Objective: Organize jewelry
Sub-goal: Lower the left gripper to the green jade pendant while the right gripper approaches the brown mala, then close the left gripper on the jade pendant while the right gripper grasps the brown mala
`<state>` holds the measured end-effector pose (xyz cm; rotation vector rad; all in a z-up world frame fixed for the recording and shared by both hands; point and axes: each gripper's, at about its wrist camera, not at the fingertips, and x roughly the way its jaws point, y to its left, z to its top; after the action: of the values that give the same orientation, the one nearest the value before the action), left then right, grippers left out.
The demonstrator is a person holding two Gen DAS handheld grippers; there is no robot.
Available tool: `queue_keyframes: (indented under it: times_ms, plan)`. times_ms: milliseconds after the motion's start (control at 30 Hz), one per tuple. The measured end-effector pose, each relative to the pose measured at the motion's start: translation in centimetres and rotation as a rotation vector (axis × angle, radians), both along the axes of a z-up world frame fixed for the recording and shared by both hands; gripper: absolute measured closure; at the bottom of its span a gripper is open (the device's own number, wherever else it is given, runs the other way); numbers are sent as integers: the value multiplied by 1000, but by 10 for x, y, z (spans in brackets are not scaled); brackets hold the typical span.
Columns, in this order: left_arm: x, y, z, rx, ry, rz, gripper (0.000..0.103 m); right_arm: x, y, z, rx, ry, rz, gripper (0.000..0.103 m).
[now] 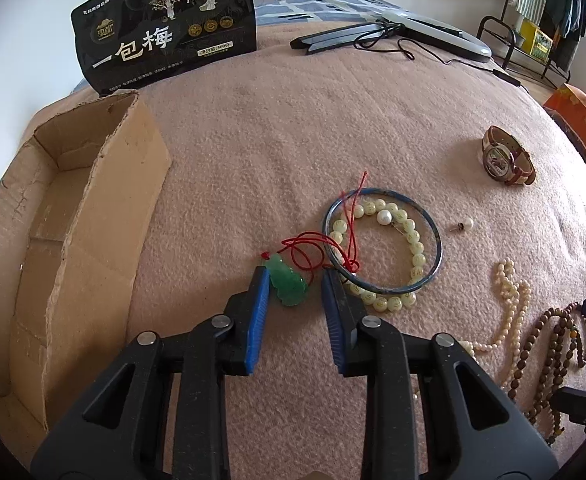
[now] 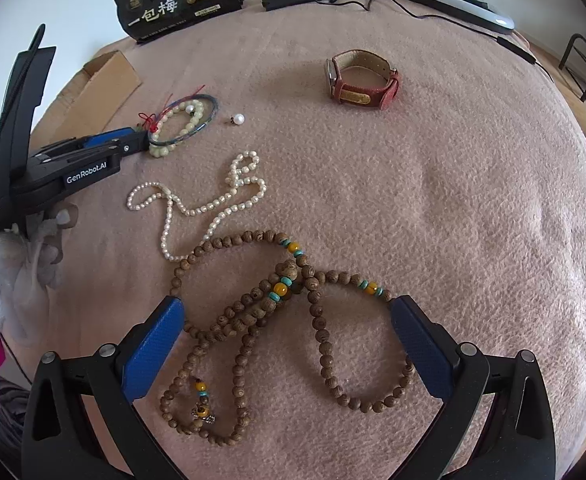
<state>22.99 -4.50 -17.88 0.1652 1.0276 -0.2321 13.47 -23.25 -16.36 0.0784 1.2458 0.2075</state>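
Observation:
My left gripper [image 1: 295, 278] is open, its blue fingers on either side of a green jade pendant [image 1: 287, 285] with a red cord [image 1: 313, 246], which lies on the pink blanket. Beside it a blue bangle [image 1: 433, 222] rings a pale bead bracelet [image 1: 415, 246] and a pearl [image 1: 385, 217]. An open cardboard box [image 1: 105, 216] stands at the left. My right gripper [image 2: 287, 306] is wide open over a brown wooden bead necklace [image 2: 321, 328]. A white pearl necklace [image 2: 197, 210] lies beyond it. The left gripper also shows in the right wrist view [image 2: 133, 140].
A brown-strapped watch [image 1: 507, 158] [image 2: 363, 80] and a loose pearl earring [image 1: 467, 224] [image 2: 238, 119] lie farther out. A black snack bag [image 1: 165, 28] stands at the back, with a black and white device and cable [image 1: 393, 34] next to it.

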Motion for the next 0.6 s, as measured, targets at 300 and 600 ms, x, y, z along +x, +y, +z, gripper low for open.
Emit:
queue_keyframes:
  times_ms: [300, 600]
  plan:
    - [-3, -5, -1, -10, -17, -15, 98, 0, 11, -14, 15, 33, 17, 0]
    - [-6, 0, 1, -40, -5, -7, 99, 0, 41, -22, -112, 12, 85, 15]
